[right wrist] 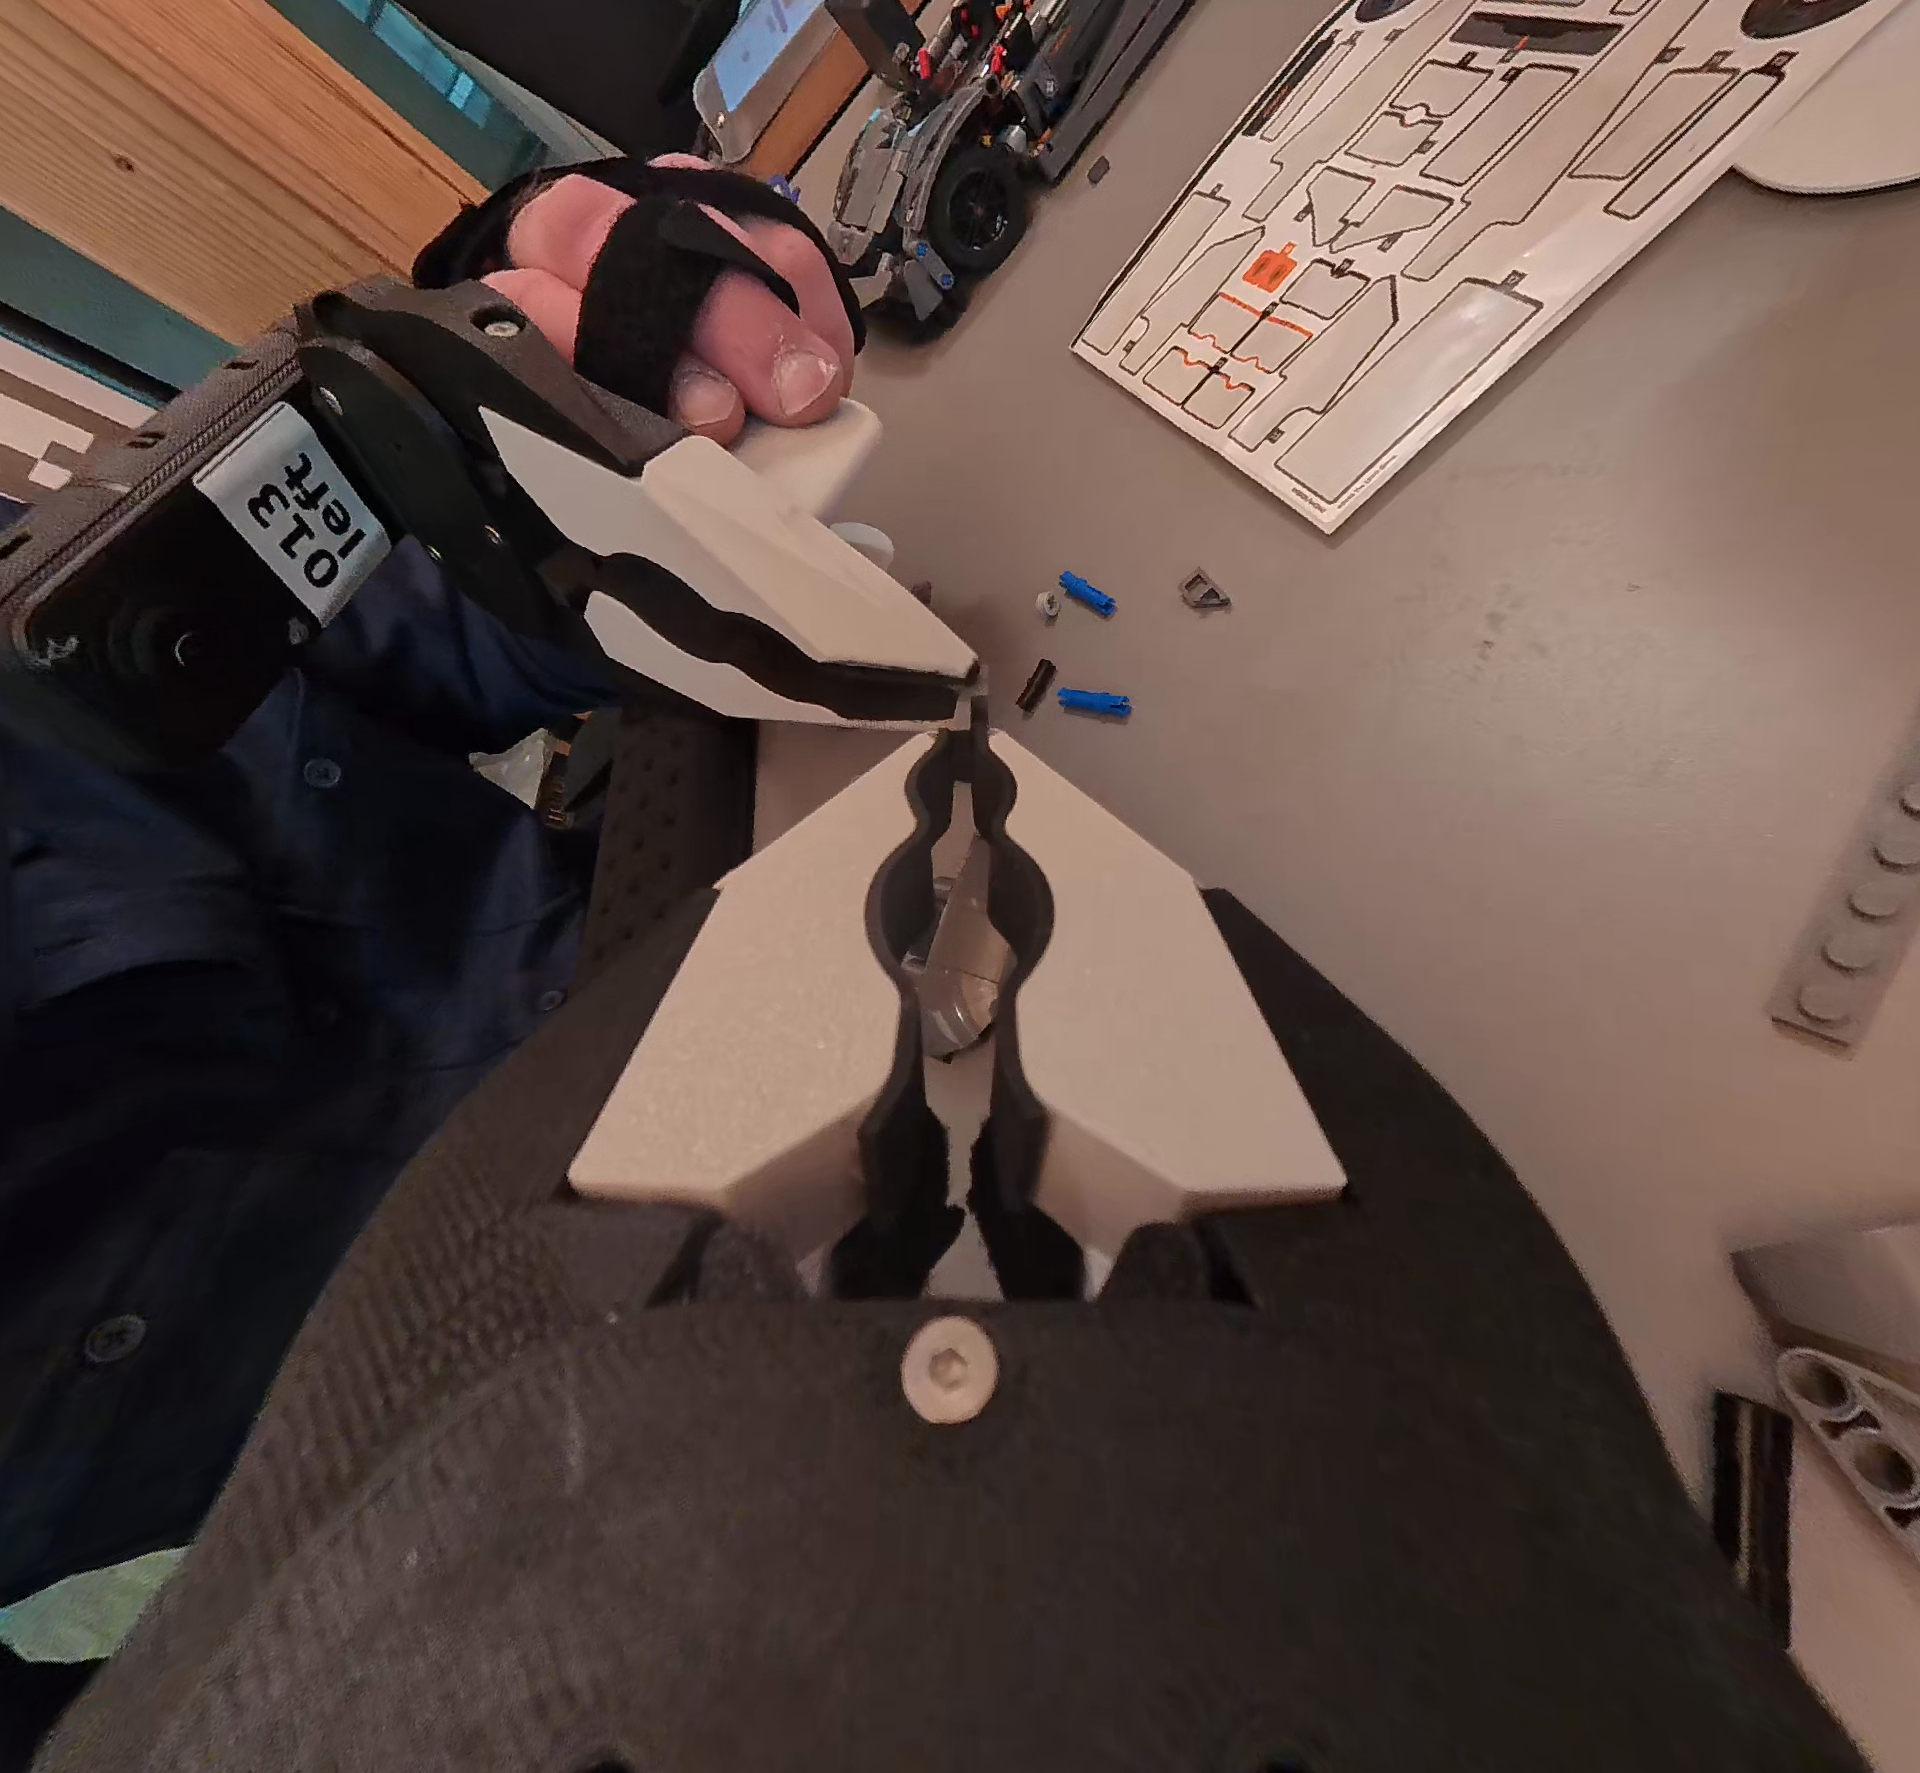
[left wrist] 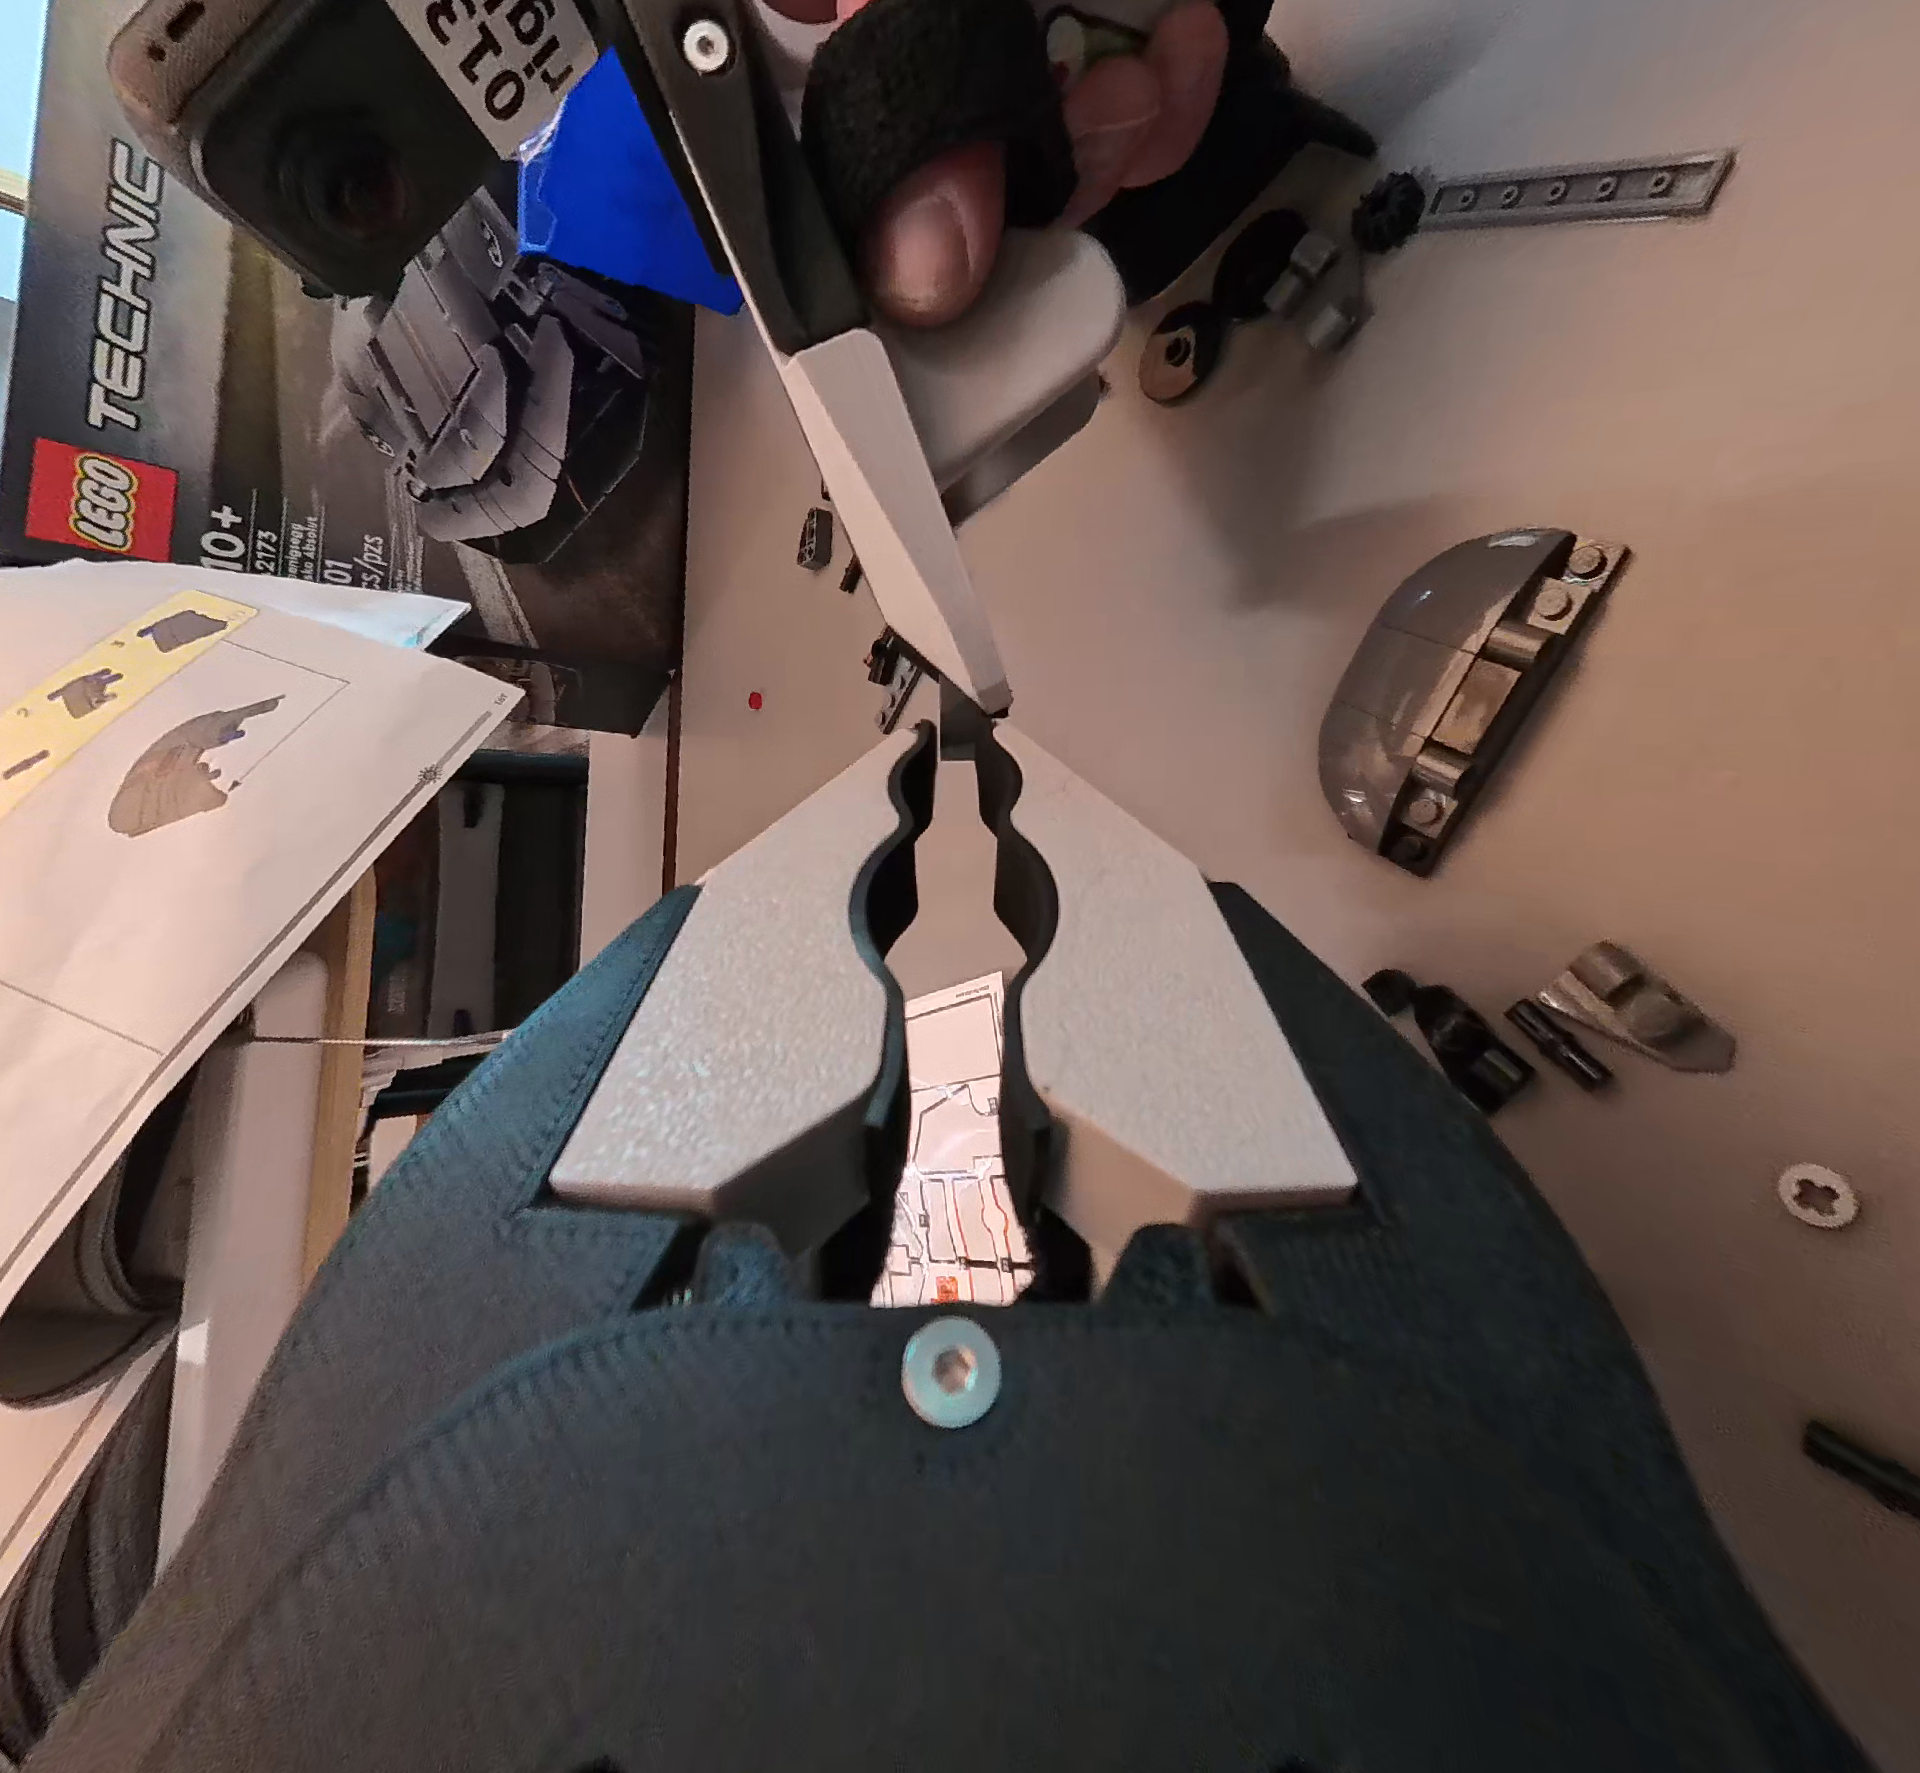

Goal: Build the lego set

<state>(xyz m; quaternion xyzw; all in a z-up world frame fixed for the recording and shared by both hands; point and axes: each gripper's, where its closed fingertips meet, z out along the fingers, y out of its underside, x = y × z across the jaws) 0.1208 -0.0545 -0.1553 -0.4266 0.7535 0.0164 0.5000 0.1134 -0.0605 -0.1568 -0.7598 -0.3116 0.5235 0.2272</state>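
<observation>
Above the pale surface [left wrist: 1351,497], the two tools meet tip to tip. The left tool [left wrist: 958,736] has its jaws drawn narrow, with a small dark-grey lego piece [left wrist: 954,734] pinched at the tips. The right tool [right wrist: 961,736] comes in from the other side, its jaws also narrow and its tips touching the same piece, though I cannot tell whether it truly grips it. In the left wrist view a curved grey lego assembly [left wrist: 1455,695] lies on the surface to the right, well apart from the tools, with loose black pins [left wrist: 1548,1048] nearer the camera. The set's box [left wrist: 343,373] and an open instruction booklet [left wrist: 187,840] sit to the left. In the right wrist view a sticker sheet [right wrist: 1455,206] lies flat, two blue pins [right wrist: 1091,700] rest near the tips, and a partly built car [right wrist: 966,165] stands farther off.
</observation>
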